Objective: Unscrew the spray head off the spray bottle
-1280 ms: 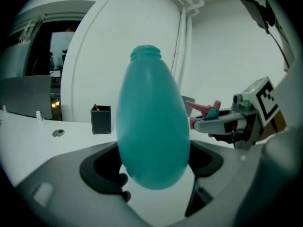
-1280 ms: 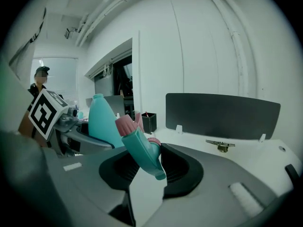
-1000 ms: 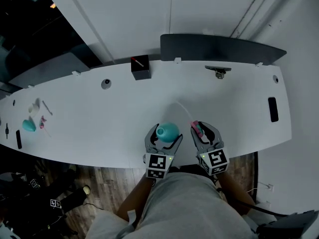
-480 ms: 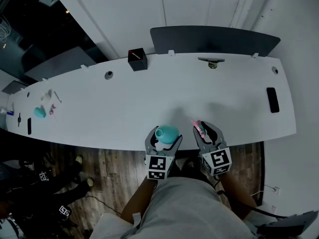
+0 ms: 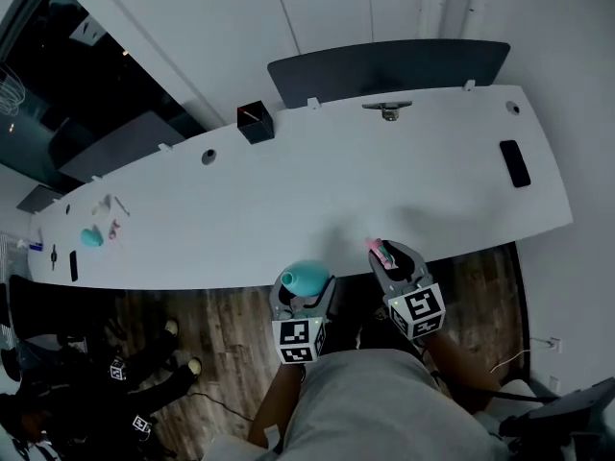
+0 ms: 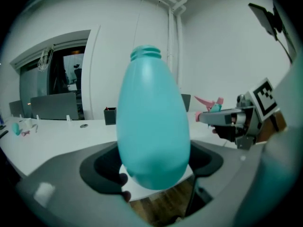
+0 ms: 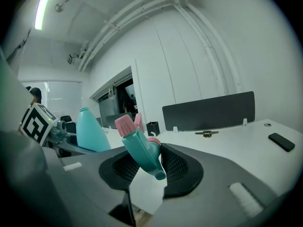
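Head view is dim with a bluish cast. The white table (image 5: 317,190) is brightest, carrying a soft shadow near its front edge; the floor (image 5: 221,334) is dark. Both gripper views are fisheye with black corners and bent wall lines. A ceiling light strip (image 7: 45,8) glows. The close bottle (image 6: 151,126) looks soft.

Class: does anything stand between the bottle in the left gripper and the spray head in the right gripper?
Nothing visible does. The left gripper clamps the bottle, whose neck is bare. The right gripper clamps the spray head, which is already off. Only open air lies between them.
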The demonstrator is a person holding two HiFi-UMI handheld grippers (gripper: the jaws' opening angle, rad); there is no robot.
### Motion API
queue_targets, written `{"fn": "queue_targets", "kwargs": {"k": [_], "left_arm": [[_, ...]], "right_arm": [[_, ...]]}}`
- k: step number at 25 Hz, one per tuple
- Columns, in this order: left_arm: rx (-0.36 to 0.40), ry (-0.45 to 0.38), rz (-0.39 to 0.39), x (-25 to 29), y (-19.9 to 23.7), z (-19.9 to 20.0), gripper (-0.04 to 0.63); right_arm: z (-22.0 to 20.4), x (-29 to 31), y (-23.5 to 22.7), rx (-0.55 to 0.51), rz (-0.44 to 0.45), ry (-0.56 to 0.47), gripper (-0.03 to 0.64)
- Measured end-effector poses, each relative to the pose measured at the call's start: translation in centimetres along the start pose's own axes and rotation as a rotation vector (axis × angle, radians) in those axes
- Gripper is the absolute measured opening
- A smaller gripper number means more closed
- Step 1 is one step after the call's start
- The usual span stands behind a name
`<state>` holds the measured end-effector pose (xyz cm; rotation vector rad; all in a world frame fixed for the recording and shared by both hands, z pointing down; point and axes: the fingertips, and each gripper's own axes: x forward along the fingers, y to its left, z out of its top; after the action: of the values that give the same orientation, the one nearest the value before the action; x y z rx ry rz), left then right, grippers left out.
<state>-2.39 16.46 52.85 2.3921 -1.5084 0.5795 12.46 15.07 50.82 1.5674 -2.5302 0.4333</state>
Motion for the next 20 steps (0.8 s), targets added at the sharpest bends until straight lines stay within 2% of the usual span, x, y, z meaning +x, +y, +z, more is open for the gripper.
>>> {"fn": "queue_targets", "kwargs": {"k": [8,20], "left_arm": [[0.023,-0.03,-0.039,-0.6,0.8,1.0,0.41],[0.02,-0.057,-0.095,-1.9,0.6,0.9,0.41]], "right_arm": [[1.4,-0.4,2.6,-0.018,-0.013,-0.029,0.126],[1.6,-0.1,5.5,-0.084,-0.033,-0.006,0.126]]}}
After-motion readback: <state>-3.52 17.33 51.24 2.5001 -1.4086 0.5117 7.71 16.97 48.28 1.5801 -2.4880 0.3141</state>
